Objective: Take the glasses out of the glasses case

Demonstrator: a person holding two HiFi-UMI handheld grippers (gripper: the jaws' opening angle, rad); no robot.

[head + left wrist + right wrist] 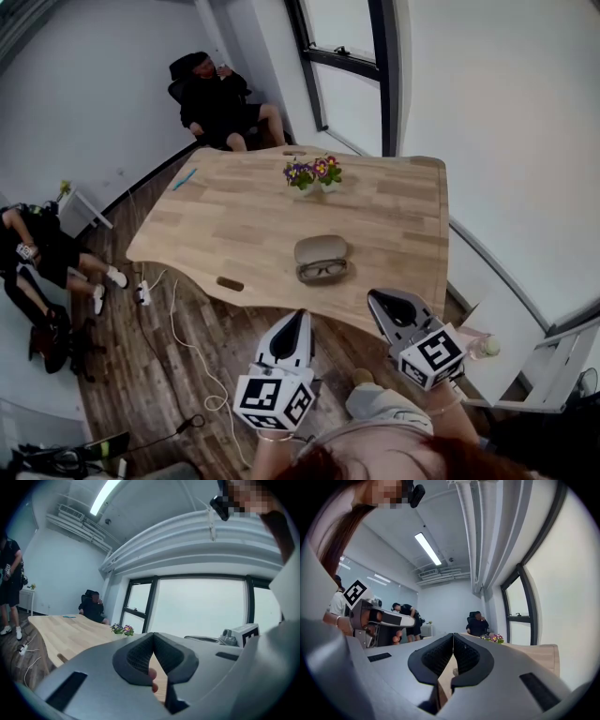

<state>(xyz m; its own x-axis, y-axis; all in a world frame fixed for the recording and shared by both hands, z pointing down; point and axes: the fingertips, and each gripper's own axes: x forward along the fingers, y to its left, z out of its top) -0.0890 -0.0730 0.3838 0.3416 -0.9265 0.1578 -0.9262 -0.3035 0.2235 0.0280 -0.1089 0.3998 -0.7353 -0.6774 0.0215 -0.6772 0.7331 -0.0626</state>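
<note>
Jaws of the left gripper [153,637] are pressed together at their tips with nothing clamped between them; a fingertip [152,685] shows through the narrow wedge-shaped gap below the tips. Jaws of the right gripper [453,637] are likewise closed tip to tip and empty.

From the head view, both grippers hang in the air on the near side of a pale wooden desk [234,220] with rounded corners. They are short of its near edge and over the dark plank floor [169,375]. Each carries a cube with black-and-white square markers, and each points toward the desk. Neither touches anything.

On the desk, near its near edge and roughly ahead of the gap between the two grippers, lies a grey-brown oval clamshell glasses case [321,249]. It is open, with its lid hinged back on the far side. A pair of dark-framed glasses [323,271] rests inside the lower half, lenses facing up, frame folded flat. The case is well apart from both grippers.

Farther back on the desk stands a small bunch of purple and yellow flowers [314,173], and a light blue pen [184,178] lies near the far left corner. Beyond the desk, a person in dark clothes [220,105] sits in a black chair by the window
</note>
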